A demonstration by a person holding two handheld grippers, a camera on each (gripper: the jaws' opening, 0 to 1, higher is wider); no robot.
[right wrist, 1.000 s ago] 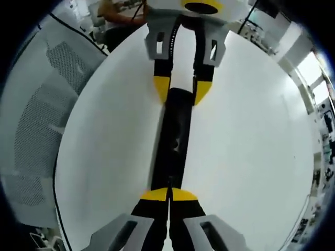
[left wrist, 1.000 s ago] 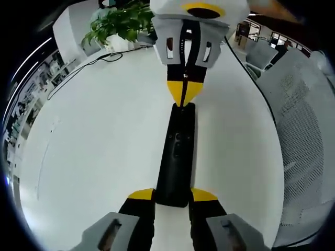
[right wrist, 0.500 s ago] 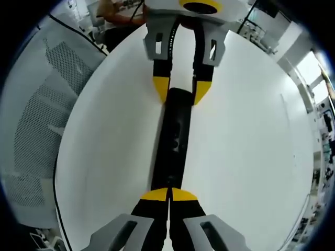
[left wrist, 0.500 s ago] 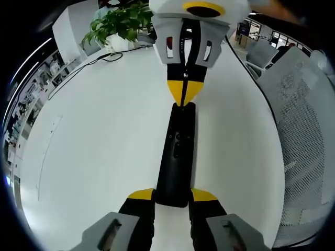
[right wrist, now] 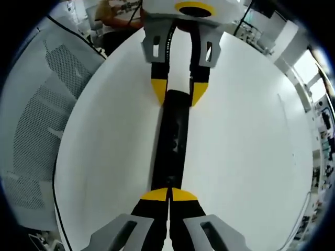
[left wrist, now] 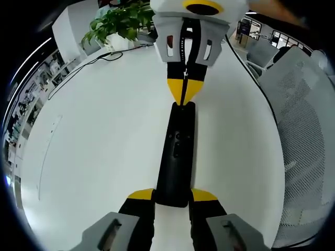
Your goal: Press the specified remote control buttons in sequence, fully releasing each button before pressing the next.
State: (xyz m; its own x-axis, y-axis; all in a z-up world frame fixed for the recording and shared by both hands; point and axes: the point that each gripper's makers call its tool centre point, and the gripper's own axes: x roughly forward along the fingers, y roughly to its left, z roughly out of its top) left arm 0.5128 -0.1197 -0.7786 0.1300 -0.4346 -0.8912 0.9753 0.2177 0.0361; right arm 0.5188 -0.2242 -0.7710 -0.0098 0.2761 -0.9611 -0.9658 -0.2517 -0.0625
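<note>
Working over the white table, biggest thing here, w/ the black remote lying flat near its middle, long axis running straight between my two claws. Mesh-backed chair sits just off the table edge to one side of the remote; potted plant stands at the far table edge beyond the remote's far end, w/ a dark cable trailing across the top near it.

My left claw is clamped on the remote's near end, yellow tips on either side of the body, touching it. My right claw has its yellow tips pressed together, jaws closed w/ nothing between, resting at the opposite end of the remote, tips on its top face. Seen from the left gripper view, the right claw's paired tips meet the remote's far end. Small buttons sit approx mid-remote, between both claws.
</note>
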